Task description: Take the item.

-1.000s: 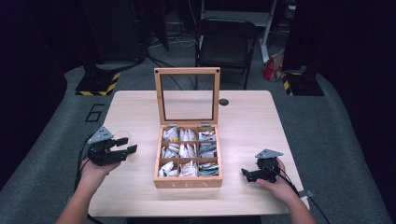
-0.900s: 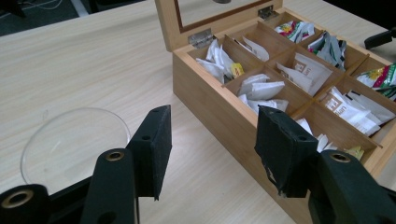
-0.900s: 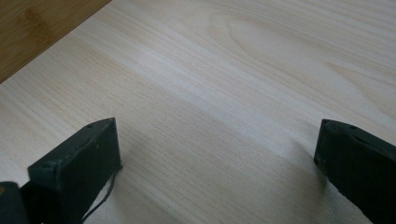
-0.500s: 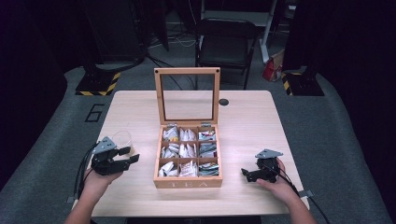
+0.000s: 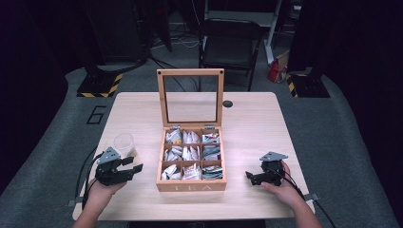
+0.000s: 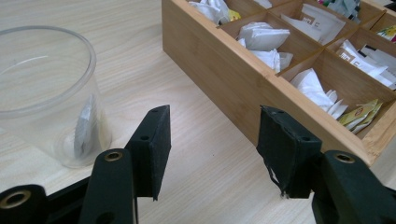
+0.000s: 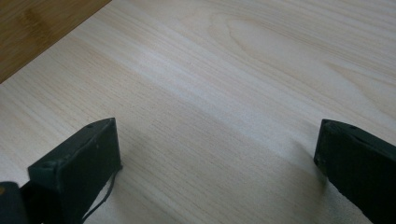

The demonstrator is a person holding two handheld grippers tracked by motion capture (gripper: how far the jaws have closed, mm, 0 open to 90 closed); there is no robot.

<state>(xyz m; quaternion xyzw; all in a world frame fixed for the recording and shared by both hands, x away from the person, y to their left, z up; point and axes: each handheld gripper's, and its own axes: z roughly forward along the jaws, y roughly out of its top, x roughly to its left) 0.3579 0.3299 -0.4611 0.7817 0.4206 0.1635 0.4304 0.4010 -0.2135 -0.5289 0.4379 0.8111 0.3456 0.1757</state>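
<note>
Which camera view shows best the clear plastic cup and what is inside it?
The left gripper view: the cup is close there, and a pale tea bag shows through its wall. In the high view the cup is small, its contents unreadable. The right gripper view faces bare table.

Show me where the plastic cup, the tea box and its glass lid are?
plastic cup (image 6: 46, 93), left gripper view, its clear side wall.
tea box (image 5: 191, 186), high view, its front wall.
glass lid (image 5: 190, 72), high view, its top frame.

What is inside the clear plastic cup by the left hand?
One flat pale packet, probably a tea bag, stands on edge inside the cup, leaning on its wall. The cloudy plastic blurs it, so no label can be read.
</note>
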